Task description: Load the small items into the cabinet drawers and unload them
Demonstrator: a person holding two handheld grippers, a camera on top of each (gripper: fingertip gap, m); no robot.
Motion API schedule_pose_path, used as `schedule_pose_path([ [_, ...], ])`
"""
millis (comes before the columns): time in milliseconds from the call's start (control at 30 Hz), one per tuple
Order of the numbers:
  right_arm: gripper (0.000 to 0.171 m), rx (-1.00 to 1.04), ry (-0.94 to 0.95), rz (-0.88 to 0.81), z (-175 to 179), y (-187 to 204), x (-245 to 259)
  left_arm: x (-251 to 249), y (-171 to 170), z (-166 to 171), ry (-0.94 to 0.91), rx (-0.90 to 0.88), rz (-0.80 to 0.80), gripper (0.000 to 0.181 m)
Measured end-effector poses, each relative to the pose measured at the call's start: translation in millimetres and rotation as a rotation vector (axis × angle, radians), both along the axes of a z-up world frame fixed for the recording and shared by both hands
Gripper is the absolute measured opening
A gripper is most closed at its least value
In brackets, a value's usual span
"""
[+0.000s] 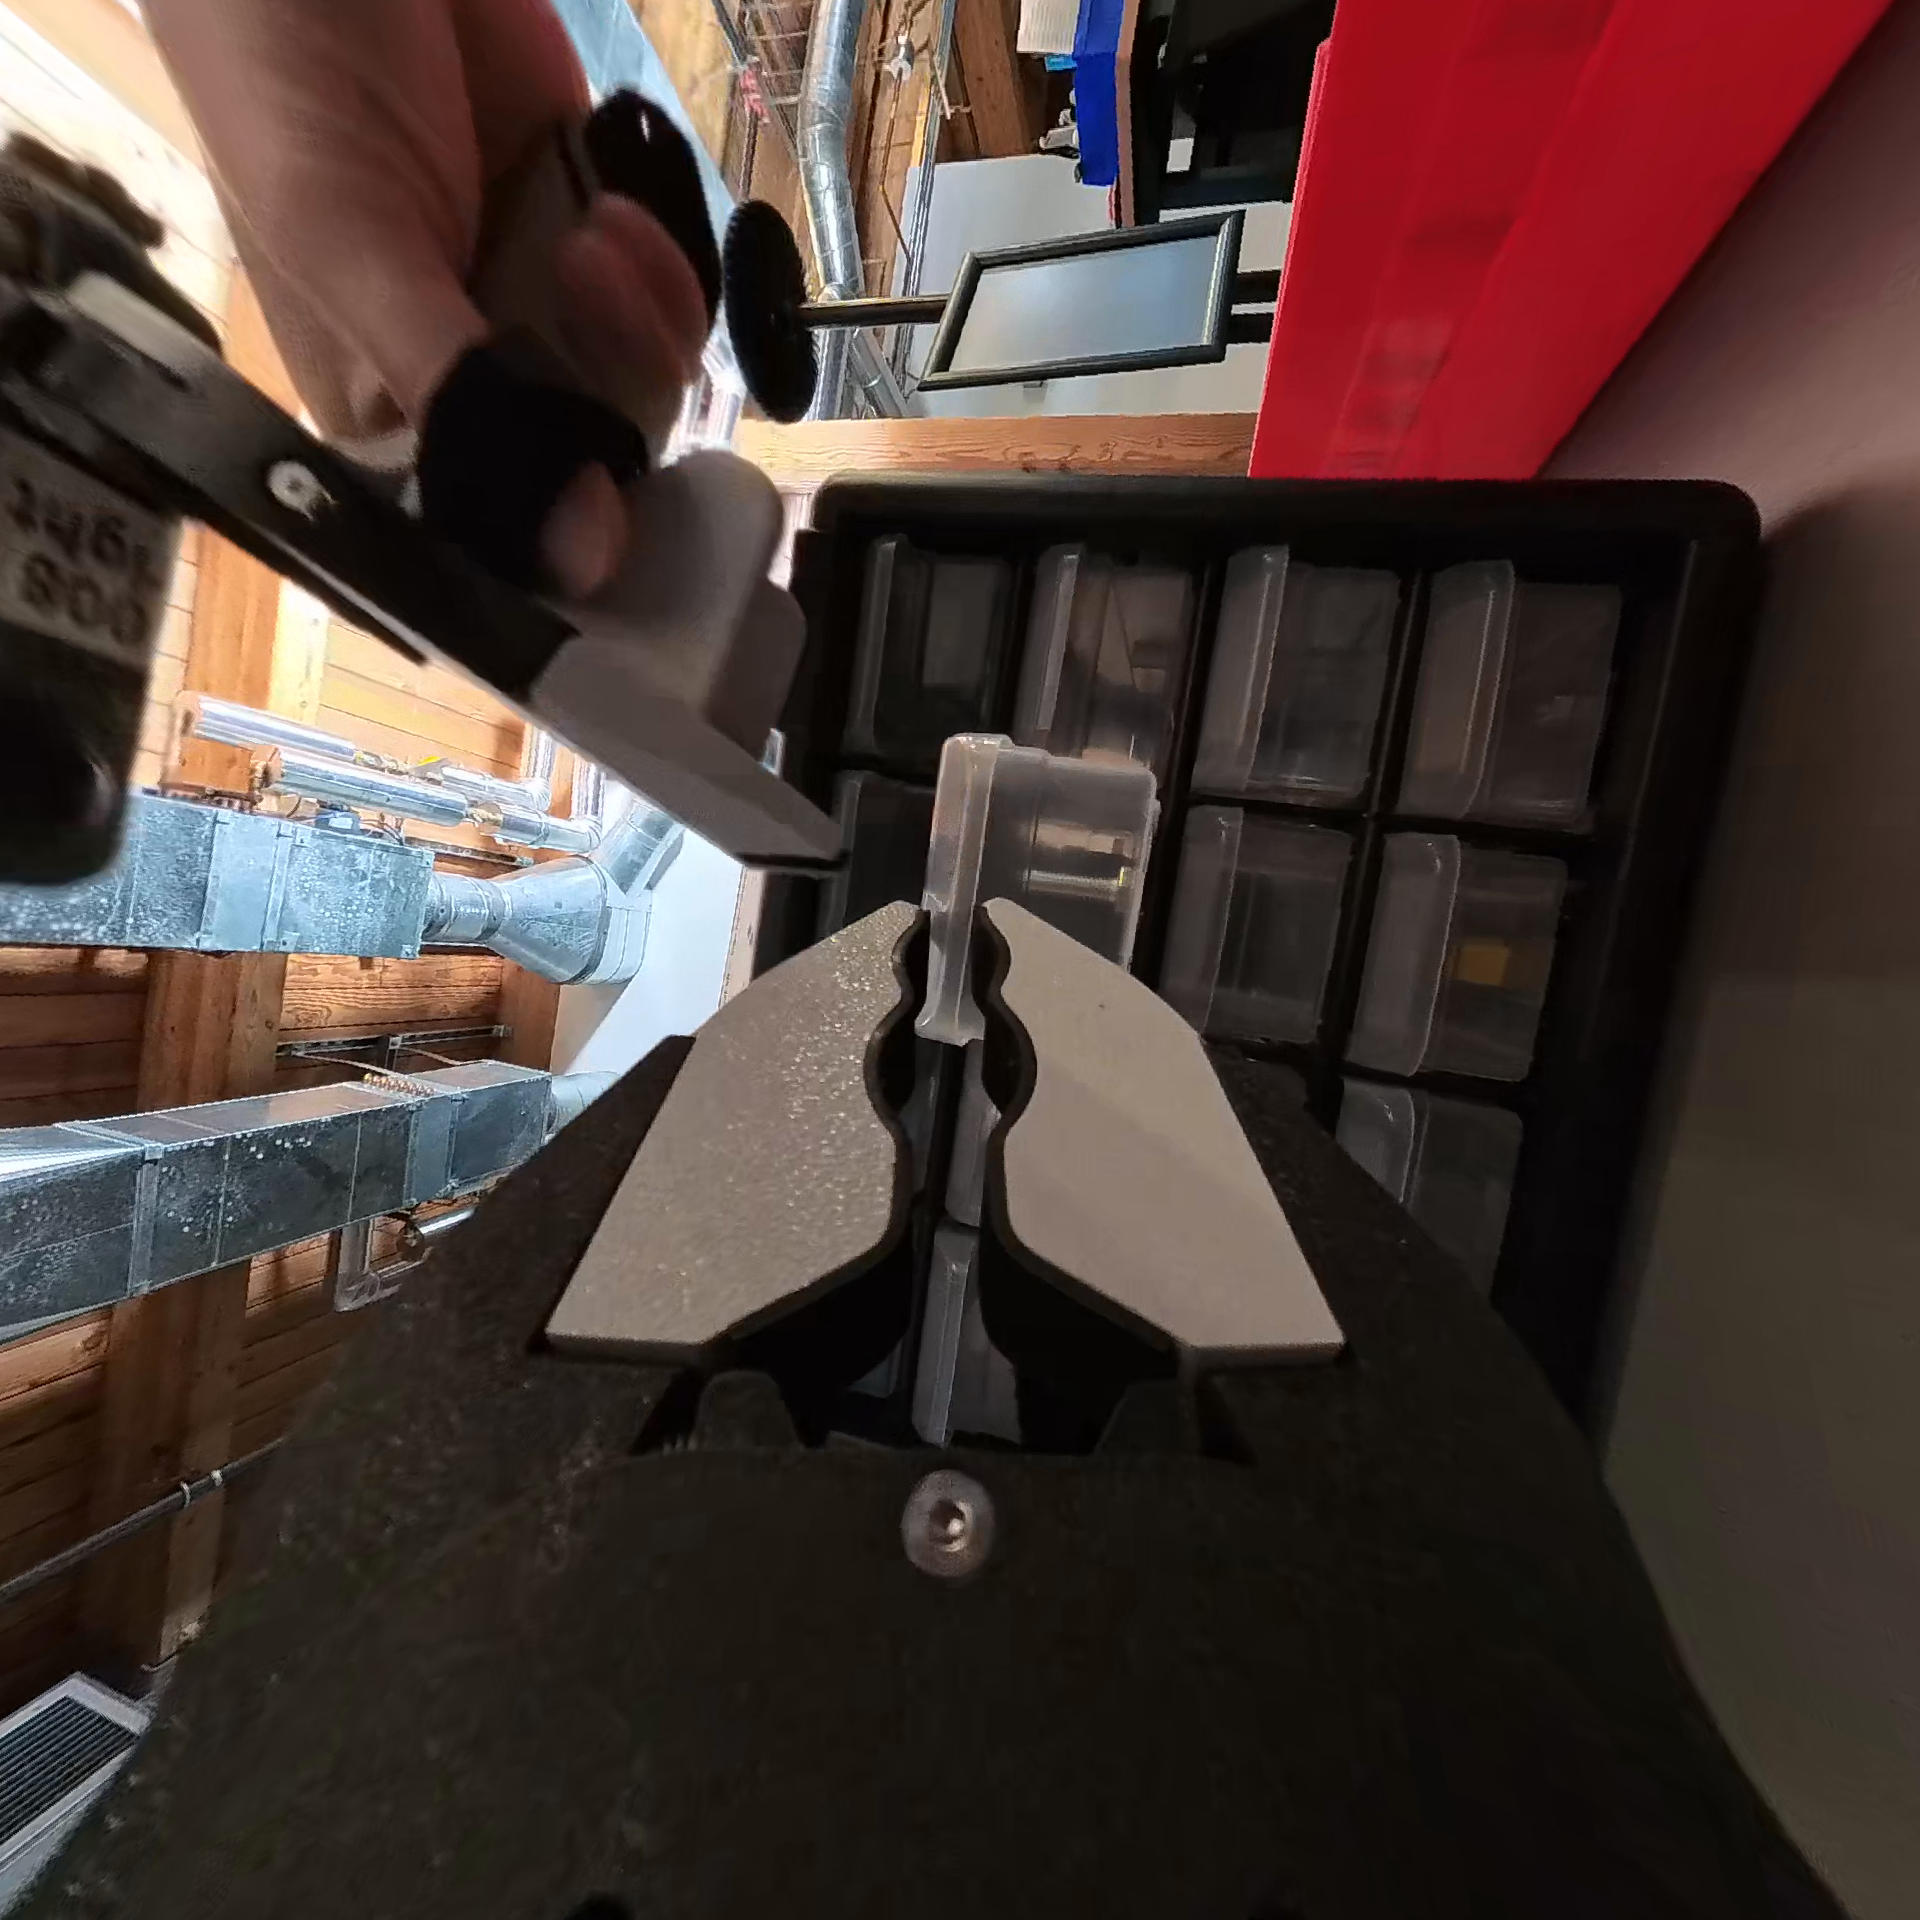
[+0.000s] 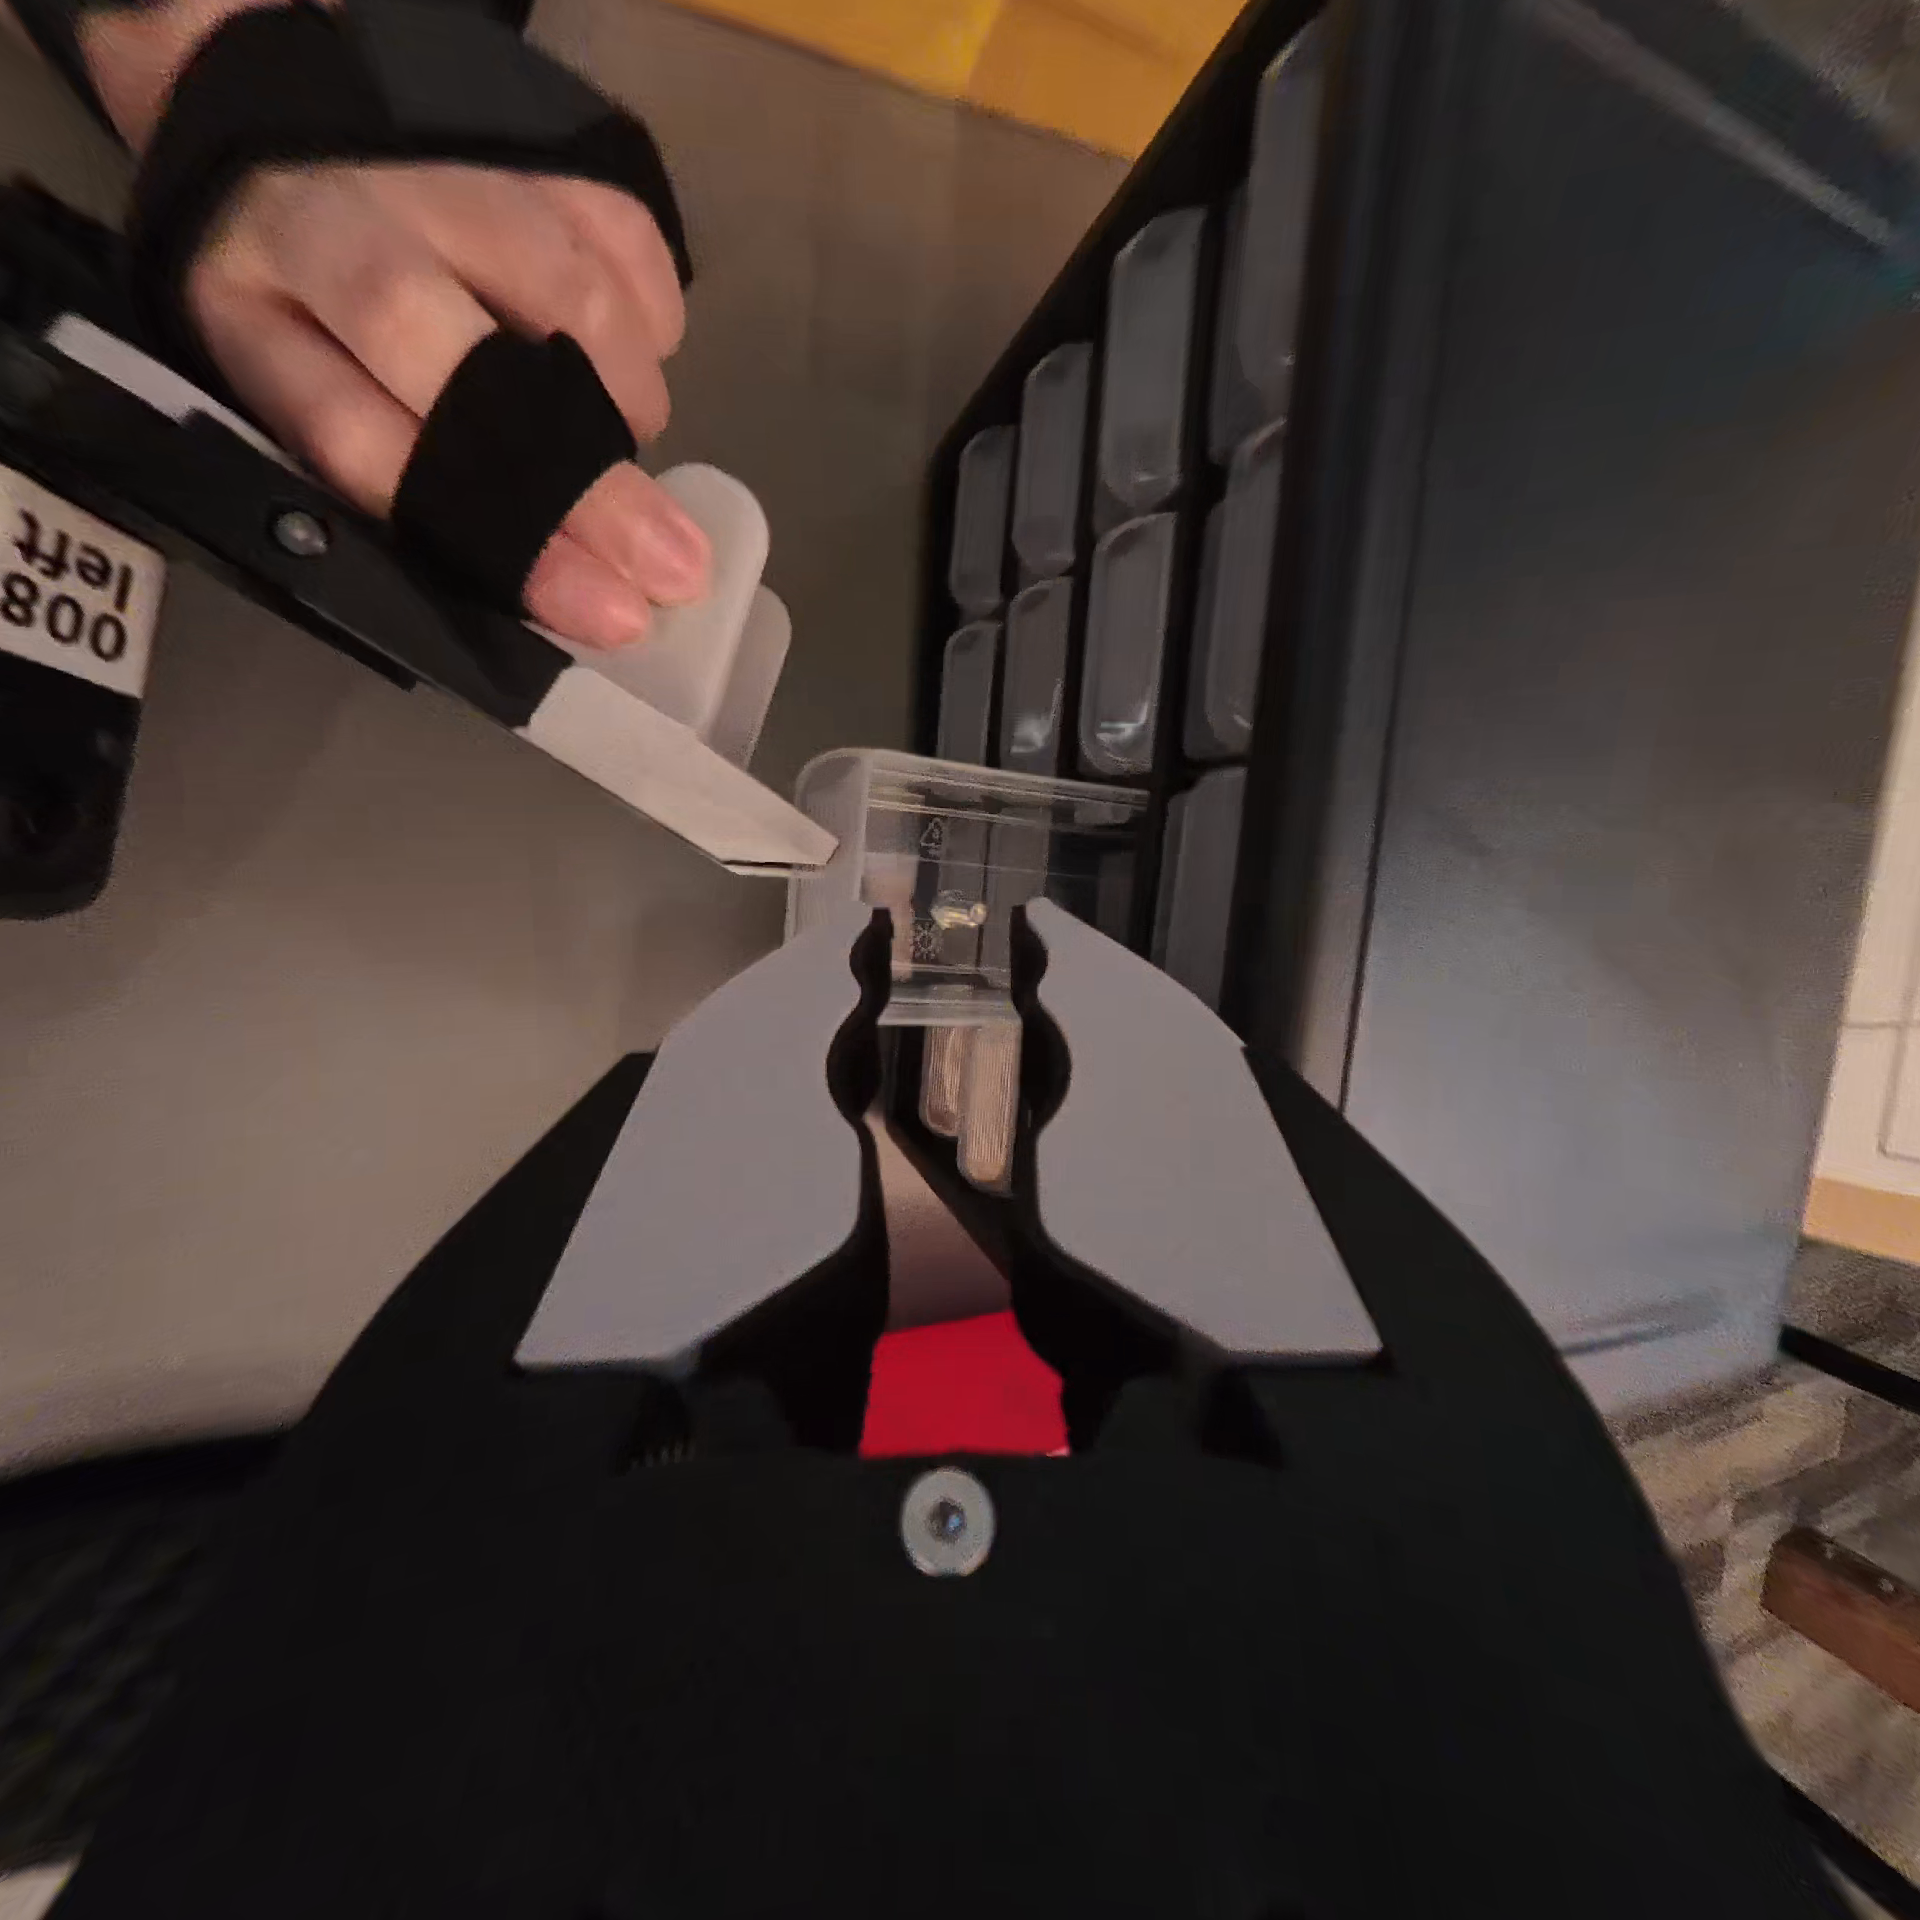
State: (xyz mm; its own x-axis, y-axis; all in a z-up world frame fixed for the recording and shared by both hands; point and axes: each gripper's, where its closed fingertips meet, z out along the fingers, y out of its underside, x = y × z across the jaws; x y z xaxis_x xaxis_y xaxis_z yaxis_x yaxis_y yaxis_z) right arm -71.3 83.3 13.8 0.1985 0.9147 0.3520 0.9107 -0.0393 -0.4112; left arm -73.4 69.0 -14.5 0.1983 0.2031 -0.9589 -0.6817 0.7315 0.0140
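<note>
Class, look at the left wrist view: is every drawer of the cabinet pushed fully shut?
No. One clear drawer sticks out of the black cabinet, its front tab pinched by the left hand-held gripper.

My right gripper (image 2: 951,925) has open table (image 2: 416,1039) to its left; the pulled-out clear drawer (image 2: 966,831) and cabinet (image 2: 1558,727) block ahead.

One cabinet (image 1: 1714,935), nine visible drawers (image 1: 1299,675), two grippers (image 1: 951,977).
</note>
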Motion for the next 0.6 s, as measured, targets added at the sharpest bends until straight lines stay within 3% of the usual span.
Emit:
schedule_pose_path([
  [100,0.022,-0.057,-0.143,0.007,-18,10,2,-1,0,2,-0.005,-0.002,-0.002,0.007],
  [200,0.01,-0.091,-0.215,-0.005,-26,14,4,-2,1,2,-0.006,-0.004,-0.001,0.007],
  [600,0.02,-0.068,-0.26,-0.027,-30,13,4,-1,-10,2,-0.002,0.011,-0.022,0.006],
])
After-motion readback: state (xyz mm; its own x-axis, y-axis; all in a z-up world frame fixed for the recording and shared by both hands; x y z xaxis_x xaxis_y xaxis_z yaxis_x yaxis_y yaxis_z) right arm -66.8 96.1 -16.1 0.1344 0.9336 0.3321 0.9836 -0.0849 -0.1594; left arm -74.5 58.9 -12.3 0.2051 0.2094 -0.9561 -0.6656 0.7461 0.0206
